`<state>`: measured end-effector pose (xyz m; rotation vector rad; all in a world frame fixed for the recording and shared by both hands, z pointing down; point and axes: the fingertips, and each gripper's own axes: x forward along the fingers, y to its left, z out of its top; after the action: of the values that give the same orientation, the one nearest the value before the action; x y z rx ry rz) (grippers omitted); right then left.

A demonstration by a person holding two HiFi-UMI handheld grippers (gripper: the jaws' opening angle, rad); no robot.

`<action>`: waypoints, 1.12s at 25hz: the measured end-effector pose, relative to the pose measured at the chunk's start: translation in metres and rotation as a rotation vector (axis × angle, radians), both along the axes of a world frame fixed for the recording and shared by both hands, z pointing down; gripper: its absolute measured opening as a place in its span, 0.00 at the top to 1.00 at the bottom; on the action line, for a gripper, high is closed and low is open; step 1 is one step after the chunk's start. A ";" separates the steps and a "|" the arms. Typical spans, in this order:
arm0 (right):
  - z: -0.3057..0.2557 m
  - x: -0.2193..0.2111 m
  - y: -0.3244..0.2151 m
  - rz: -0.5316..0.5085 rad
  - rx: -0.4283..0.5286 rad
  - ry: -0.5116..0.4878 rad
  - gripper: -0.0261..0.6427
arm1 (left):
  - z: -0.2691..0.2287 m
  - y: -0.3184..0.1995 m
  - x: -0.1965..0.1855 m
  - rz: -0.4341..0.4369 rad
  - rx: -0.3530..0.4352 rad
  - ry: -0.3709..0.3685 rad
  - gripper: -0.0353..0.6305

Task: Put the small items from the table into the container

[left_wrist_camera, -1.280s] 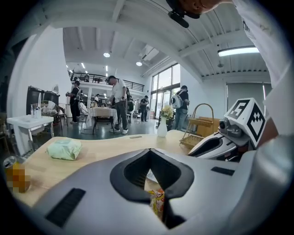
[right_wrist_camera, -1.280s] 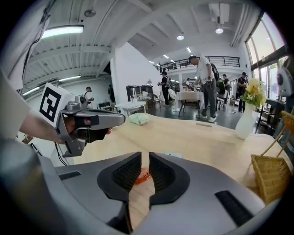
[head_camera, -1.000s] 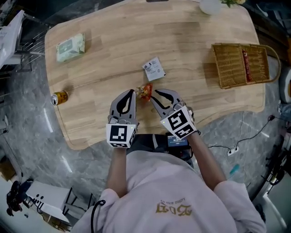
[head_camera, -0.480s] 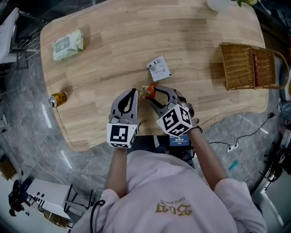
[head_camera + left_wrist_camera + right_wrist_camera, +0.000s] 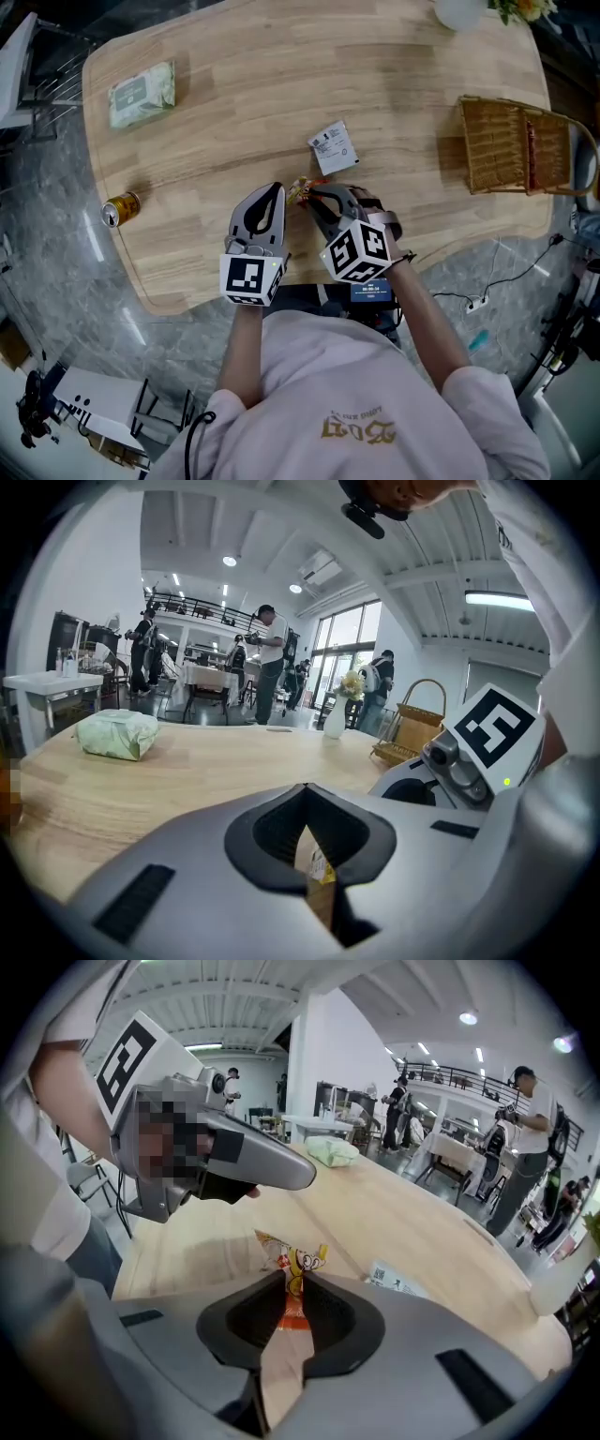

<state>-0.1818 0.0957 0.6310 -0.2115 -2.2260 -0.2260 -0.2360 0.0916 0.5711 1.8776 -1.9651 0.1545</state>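
A small orange and yellow snack packet point(image 5: 300, 190) lies on the wooden table point(image 5: 234, 75) near its front edge. My right gripper point(image 5: 308, 195) points steeply down at it, and its jaws are closing with the packet point(image 5: 289, 1254) pinched between the tips point(image 5: 292, 1281). My left gripper point(image 5: 271, 189) rests just left of the packet with its jaws shut point(image 5: 305, 787) and nothing in them. A white sachet point(image 5: 334, 147) lies a little beyond the packet. At the table's right end sits the wicker basket point(image 5: 517, 145).
A green wipes pack point(image 5: 141, 93) lies at the far left of the table and a small can point(image 5: 120, 208) lies on its side near the left edge. A white vase point(image 5: 459, 11) stands at the far edge. People stand in the hall beyond.
My right gripper has rolled and dropped onto the snack packet, and its jaws have come together on it. The left gripper has barely moved.
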 end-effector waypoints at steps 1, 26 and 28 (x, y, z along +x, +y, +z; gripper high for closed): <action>-0.002 0.000 -0.001 0.013 -0.010 -0.007 0.86 | -0.001 0.000 -0.001 -0.001 0.001 0.001 0.94; -0.126 0.021 -0.041 0.368 -0.003 -0.282 0.89 | -0.102 -0.024 0.004 0.077 0.177 -0.086 0.94; -0.143 0.026 -0.048 0.413 -0.004 -0.325 0.89 | -0.114 -0.025 0.005 0.088 0.190 -0.107 0.94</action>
<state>-0.1561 0.0476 0.4880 0.3037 -2.5293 -0.0303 -0.2308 0.0663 0.4574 2.1187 -2.0298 0.0987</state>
